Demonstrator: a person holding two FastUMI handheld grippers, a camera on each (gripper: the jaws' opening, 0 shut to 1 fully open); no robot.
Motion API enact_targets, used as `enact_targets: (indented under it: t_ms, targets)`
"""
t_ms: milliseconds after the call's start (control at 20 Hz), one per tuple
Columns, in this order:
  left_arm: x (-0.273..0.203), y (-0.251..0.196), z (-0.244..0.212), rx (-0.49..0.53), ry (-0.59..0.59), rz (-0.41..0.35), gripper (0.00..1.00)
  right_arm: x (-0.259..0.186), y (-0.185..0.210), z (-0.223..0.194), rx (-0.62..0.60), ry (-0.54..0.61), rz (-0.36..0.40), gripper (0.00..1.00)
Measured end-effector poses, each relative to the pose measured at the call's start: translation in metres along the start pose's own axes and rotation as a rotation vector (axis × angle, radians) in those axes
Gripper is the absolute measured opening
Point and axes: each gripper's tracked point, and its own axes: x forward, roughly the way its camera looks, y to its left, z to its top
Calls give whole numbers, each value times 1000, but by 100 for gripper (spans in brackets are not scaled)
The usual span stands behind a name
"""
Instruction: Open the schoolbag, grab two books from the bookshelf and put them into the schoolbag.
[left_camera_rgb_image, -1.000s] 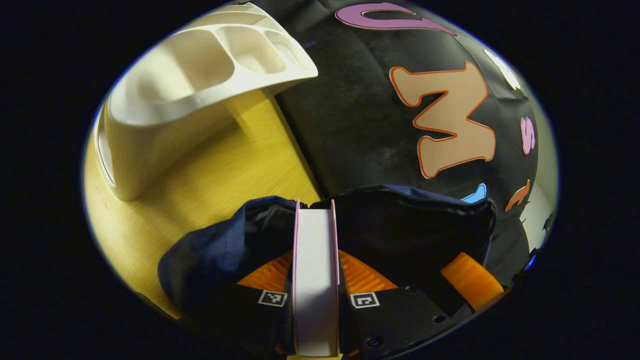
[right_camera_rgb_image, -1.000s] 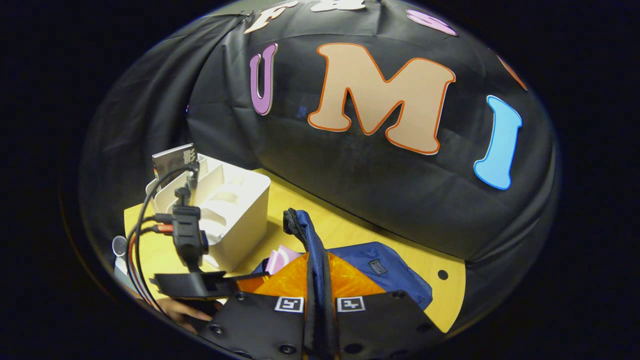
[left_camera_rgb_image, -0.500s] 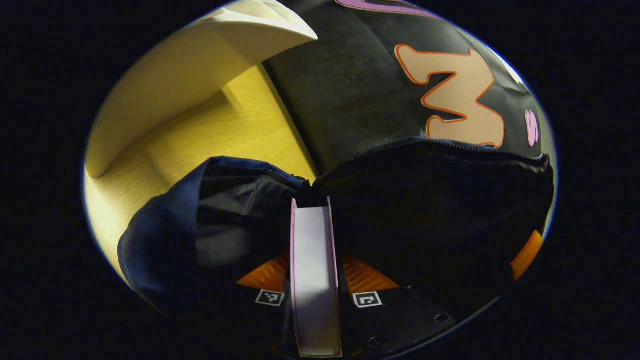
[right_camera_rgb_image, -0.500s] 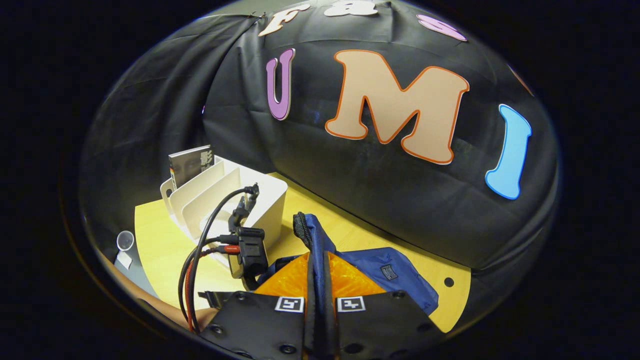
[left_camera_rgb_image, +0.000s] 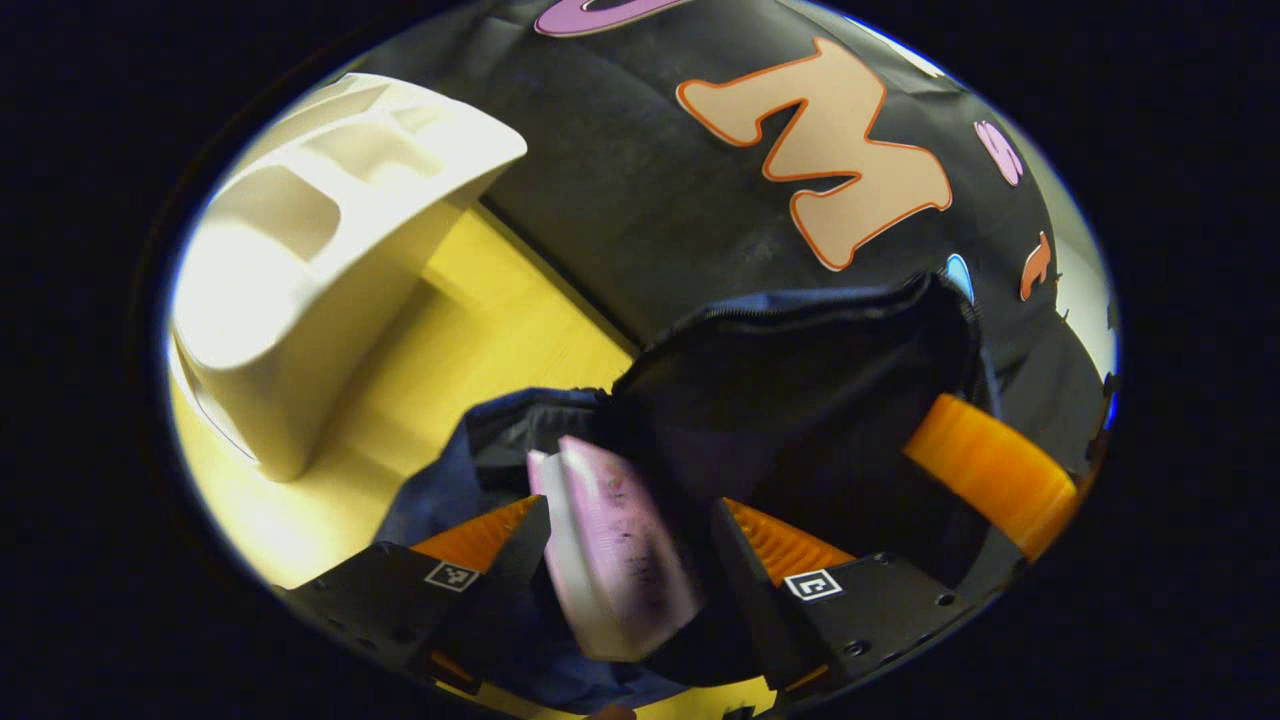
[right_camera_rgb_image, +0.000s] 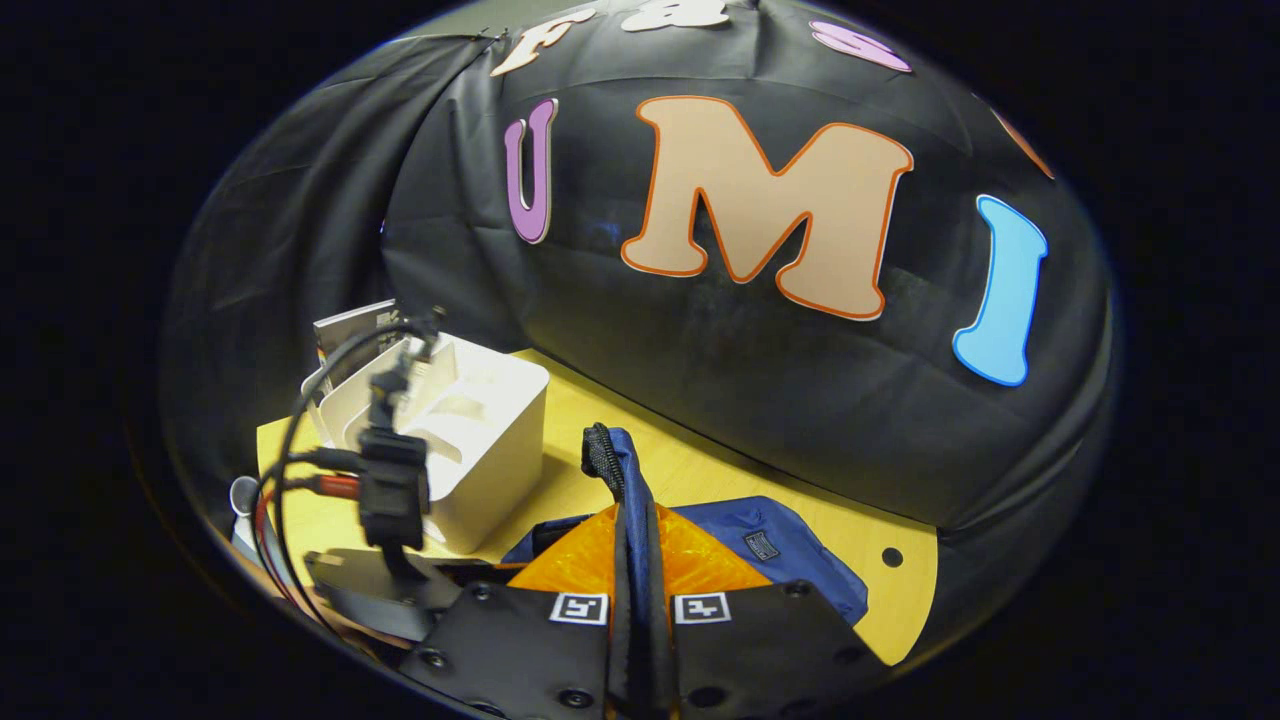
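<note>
Left gripper (left_camera_rgb_image: 630, 520) fingers spread, pink book (left_camera_rgb_image: 615, 545) loose between; right gripper (right_camera_rgb_image: 636, 560) pinching schoolbag (right_camera_rgb_image: 620, 480) edge

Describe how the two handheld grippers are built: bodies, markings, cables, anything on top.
Both grippers have dark flat bodies with screw heads and a small square black-and-white marker at the base of each ridged finger. In the right gripper view, the left gripper carries a black camera block with black and red cables looping off. The right gripper matches.

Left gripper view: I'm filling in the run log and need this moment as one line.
step: book into bag | left gripper: open, pink book loose, tilted in schoolbag mouth | right gripper: shut on schoolbag's edge | bookshelf: one book standing
</note>
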Motion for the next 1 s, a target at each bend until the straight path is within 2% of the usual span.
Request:
enact_targets:
  t_ms: [300, 600, 1000]
  targets:
    - [-45, -21, 31, 126, -35, -47, 94, 1, 0, 2, -8, -1, -23, 10]
    - [-89, -35, 104, 240, -141, -93, 94, 3, 2, 2, -26, 9, -55, 10]
    - [-136, 4, 209, 300, -291, 1, 93, 6, 6, 2, -51, 22, -115, 10]
